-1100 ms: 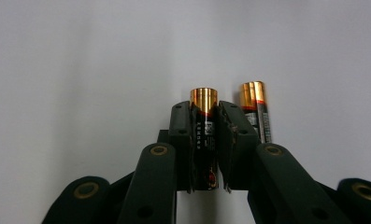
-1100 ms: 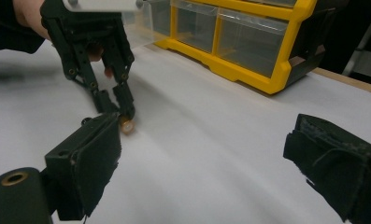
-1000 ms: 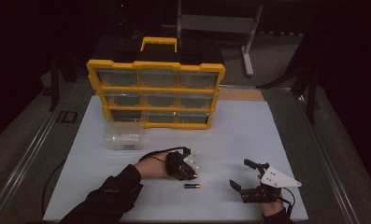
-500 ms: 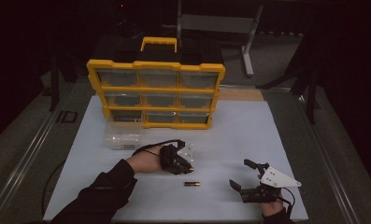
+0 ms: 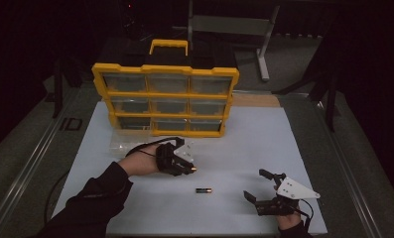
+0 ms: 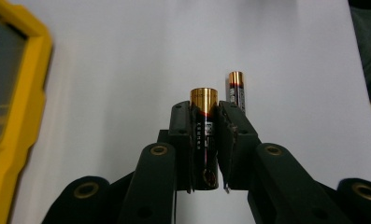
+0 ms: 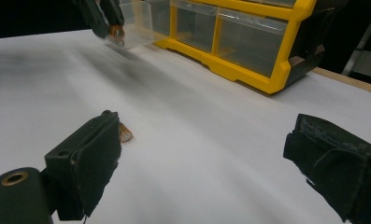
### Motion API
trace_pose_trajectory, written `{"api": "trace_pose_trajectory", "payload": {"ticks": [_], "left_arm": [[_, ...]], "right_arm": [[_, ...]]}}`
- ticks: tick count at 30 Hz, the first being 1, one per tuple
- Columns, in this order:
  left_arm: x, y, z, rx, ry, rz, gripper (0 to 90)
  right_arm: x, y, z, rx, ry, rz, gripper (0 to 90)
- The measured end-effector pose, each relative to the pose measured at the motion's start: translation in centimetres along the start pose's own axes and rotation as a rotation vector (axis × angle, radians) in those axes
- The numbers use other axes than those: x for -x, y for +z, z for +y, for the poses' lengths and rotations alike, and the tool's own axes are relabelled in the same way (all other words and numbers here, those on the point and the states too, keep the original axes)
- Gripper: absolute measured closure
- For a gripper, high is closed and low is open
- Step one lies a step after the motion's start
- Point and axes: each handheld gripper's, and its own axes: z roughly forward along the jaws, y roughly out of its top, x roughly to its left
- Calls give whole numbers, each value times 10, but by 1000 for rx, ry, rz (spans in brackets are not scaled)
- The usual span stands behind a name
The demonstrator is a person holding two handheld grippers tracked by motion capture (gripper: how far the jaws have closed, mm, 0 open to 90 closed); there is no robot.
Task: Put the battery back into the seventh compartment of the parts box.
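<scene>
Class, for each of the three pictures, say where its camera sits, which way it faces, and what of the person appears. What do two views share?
High view: above the person's side, looking forward and down at the white table and yellow organiser; forearm, both hand-held grippers.
Left gripper view: rides the left hand-held gripper, jaws clamping a battery.
Right gripper view: rides the right hand-held gripper, jaws open.
Shared: the loose battery.

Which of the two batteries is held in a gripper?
The fatter battery, clamped in the left gripper; the slimmer battery lies loose on the white mat.
</scene>
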Motion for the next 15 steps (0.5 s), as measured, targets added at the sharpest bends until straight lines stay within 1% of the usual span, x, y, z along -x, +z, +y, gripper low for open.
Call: {"api": "trace_pose_trajectory", "payload": {"ticks": [1, 3, 4, 8, 10, 11, 13, 14, 15], "left_arm": [[0, -5, -2, 0, 7, 16, 757], [-2, -12, -4, 4, -2, 15, 757], [-3, -16, -5, 3, -2, 31, 757], [-6, -30, -10, 1, -8, 42, 757], [-6, -36, -12, 5, -9, 64, 757], [-7, -40, -13, 10, -15, 57, 757], [-8, -46, -16, 10, -15, 75, 757], [-9, -49, -17, 15, -21, 69, 757], [-9, -52, -19, 22, -22, 76, 757]], "right_arm": [[0, 0, 0, 3, -4, 0, 90], [0, 1, 0, 1, -3, 1, 90], [0, 1, 0, 1, -4, 1, 89], [0, 1, 0, 0, -3, 0, 90], [0, 1, 0, 0, -3, 1, 90], [0, 1, 0, 0, -3, 0, 90], [0, 0, 0, -1, -2, 0, 90], [0, 0, 0, -2, -1, 0, 90], [0, 0, 0, 0, -2, -1, 90]]}}
